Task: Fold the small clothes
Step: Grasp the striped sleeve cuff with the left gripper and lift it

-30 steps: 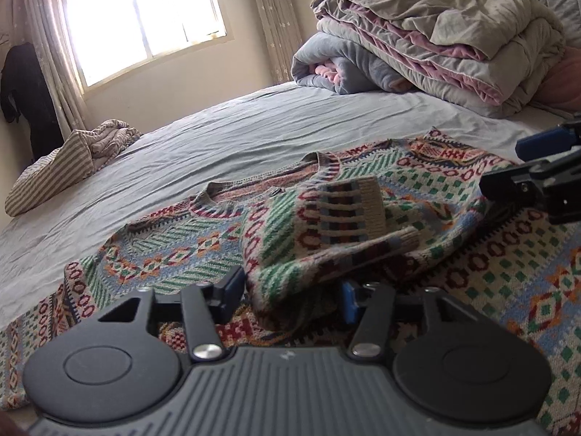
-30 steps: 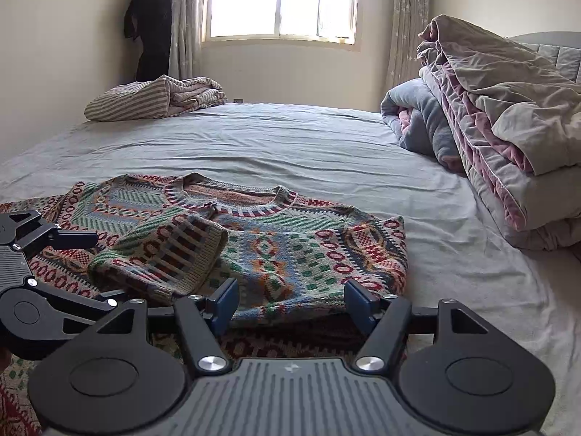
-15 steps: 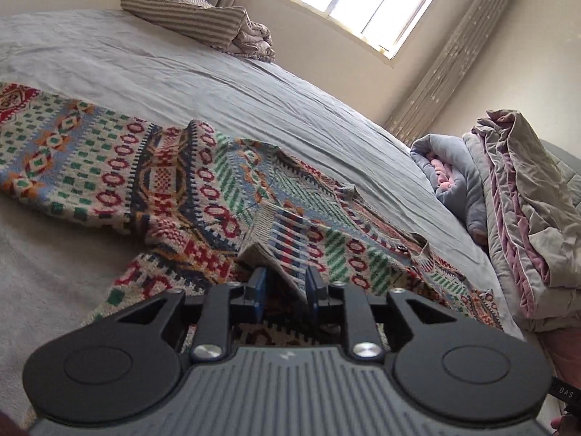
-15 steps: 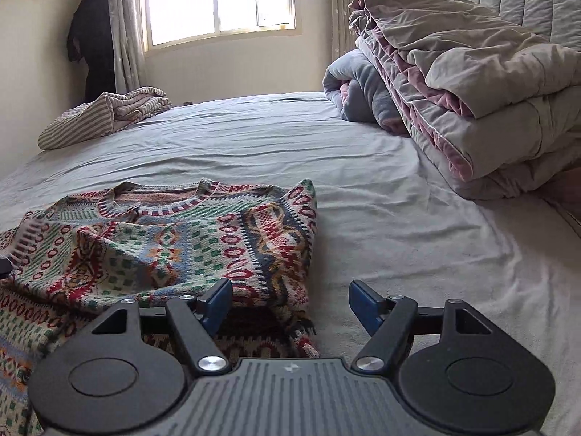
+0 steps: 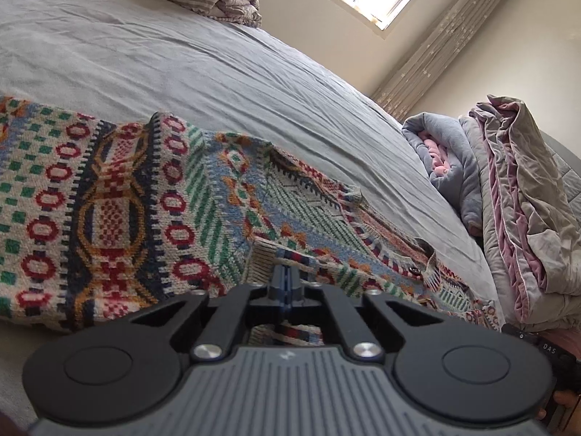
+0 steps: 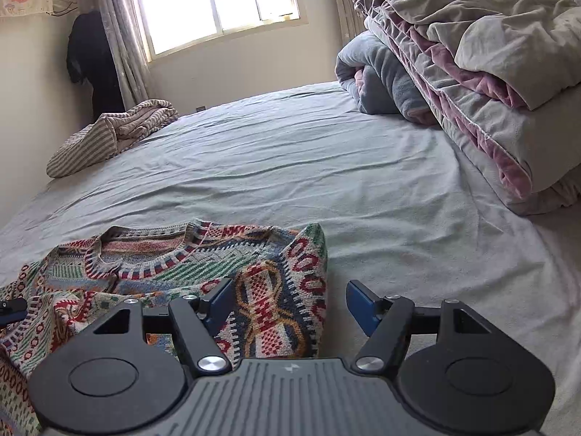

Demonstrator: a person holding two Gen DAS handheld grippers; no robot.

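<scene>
A colourful patterned knit sweater [image 5: 120, 214] lies on the grey bed sheet [image 5: 163, 72]. In the left wrist view my left gripper [image 5: 288, 283] is shut on the ribbed sleeve cuff [image 5: 265, 258], which lies folded over the sweater's body. In the right wrist view the sweater [image 6: 152, 265] lies at lower left with its neckline facing up. My right gripper [image 6: 287, 303] is open, its blue pads astride the sweater's folded right edge, low over it.
A pile of folded grey and pink quilts [image 6: 472, 54] stands at the right side of the bed. A striped blanket [image 6: 109, 138] lies at the far left corner. A window [image 6: 214, 0] and curtains are behind. Bare sheet [image 6: 290, 167] spreads beyond the sweater.
My left gripper has closed fully on the sleeve cuff and moved closer over the sweater. My right gripper has moved left, over the sweater's right edge, and stays open.
</scene>
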